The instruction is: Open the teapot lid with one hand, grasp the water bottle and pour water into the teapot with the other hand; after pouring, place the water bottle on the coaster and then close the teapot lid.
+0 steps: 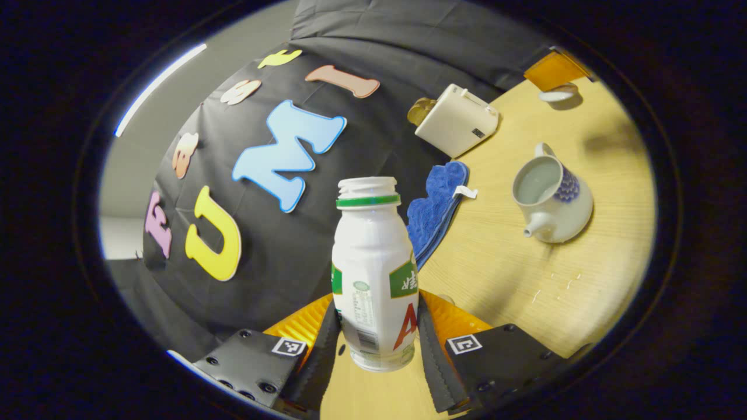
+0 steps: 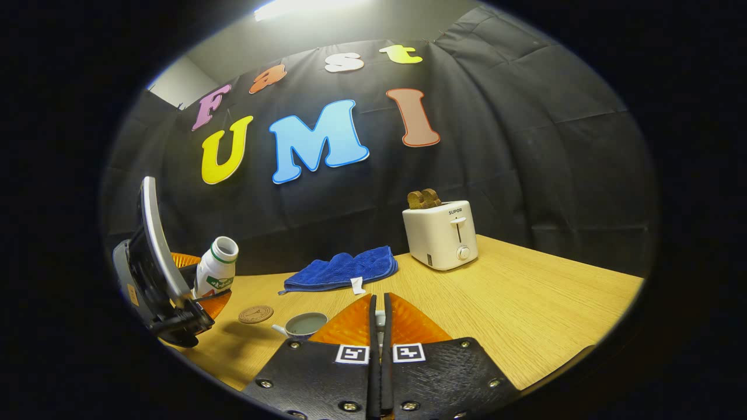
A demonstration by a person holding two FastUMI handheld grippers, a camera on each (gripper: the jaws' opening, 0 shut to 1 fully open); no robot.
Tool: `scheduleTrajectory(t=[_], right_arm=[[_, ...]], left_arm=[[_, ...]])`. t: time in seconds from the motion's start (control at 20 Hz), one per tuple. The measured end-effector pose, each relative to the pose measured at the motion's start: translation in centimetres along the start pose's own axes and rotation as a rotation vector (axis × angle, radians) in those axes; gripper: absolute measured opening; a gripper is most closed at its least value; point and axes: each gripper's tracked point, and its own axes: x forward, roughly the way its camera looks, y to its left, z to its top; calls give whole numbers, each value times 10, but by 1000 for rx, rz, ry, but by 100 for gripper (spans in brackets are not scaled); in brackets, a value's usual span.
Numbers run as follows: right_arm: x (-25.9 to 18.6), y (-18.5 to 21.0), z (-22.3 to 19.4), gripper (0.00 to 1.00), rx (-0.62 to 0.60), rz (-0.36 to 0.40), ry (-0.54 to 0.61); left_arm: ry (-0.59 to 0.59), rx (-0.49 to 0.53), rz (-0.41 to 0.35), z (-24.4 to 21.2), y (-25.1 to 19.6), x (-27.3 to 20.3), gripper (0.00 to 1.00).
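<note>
Two fingers of the left gripper press on both sides of a white bottle, holding it near its base. Its cap is off and its open mouth points up and away from the camera. In the left gripper view the table tilts, and the teapot sits on it with no lid, water showing inside, its spout pointing toward the bottle's side. A blue cloth lies between bottle and teapot, at the table's far edge. Beyond the teapot stands a white toaster, and past that a small white dish-like thing, too blurred to name.

In the right gripper view the right gripper has its fingers pressed together; a small pale piece shows between them, but I cannot tell what it is. Just left of those fingers is the open teapot. A round brown coaster lies bare on the table left of the teapot. Above the coaster the bottle leans in the left gripper.
</note>
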Motion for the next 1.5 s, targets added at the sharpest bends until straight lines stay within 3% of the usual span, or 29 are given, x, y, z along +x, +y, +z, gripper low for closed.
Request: scheduleTrajectory(t=[0.65,1.5], right_arm=[[-6,-12,10,0,12,-38,-43],[-6,-16,9,0,39,-40,-45]], left_arm=[[-75,342,8,25,-10,-3,77],[-129,607,41,39,-9,-10,77]])
